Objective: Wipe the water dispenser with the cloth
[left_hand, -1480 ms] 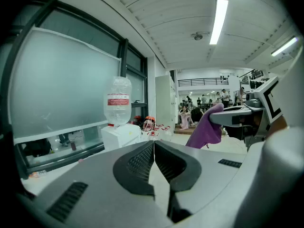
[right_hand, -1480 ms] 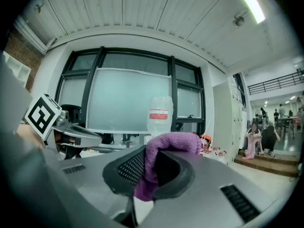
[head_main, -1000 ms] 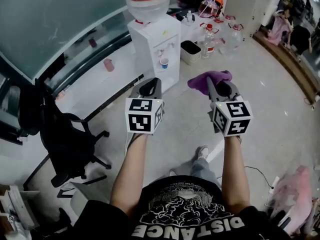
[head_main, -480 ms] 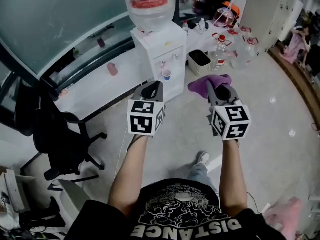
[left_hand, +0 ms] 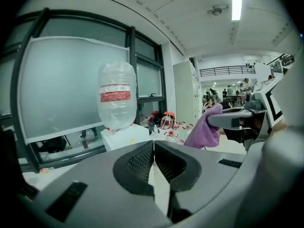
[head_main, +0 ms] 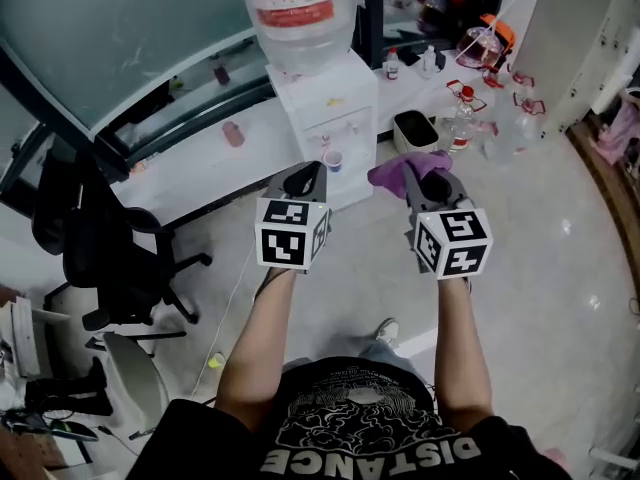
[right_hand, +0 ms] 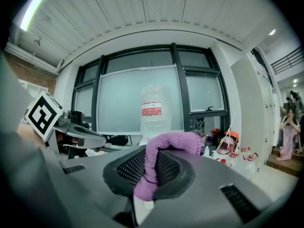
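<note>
Holding nothing in the left gripper [left_hand: 153, 151], jaws pressed together and just pointed ahead. Further right, dispenser [head_main: 335, 128] over by the window wall, big bottle [head_main: 297, 18] on top, well apart from both grippers, so not reached yet. Right gripper [right_hand: 145, 167] clamped on the purple cloth [right_hand: 164, 144], bunched up and poking out over the jaws. Cloth in hand then, but zero wiping done by the look of it; whole job left: closing the gap, then rubbing down top, front and sides
</note>
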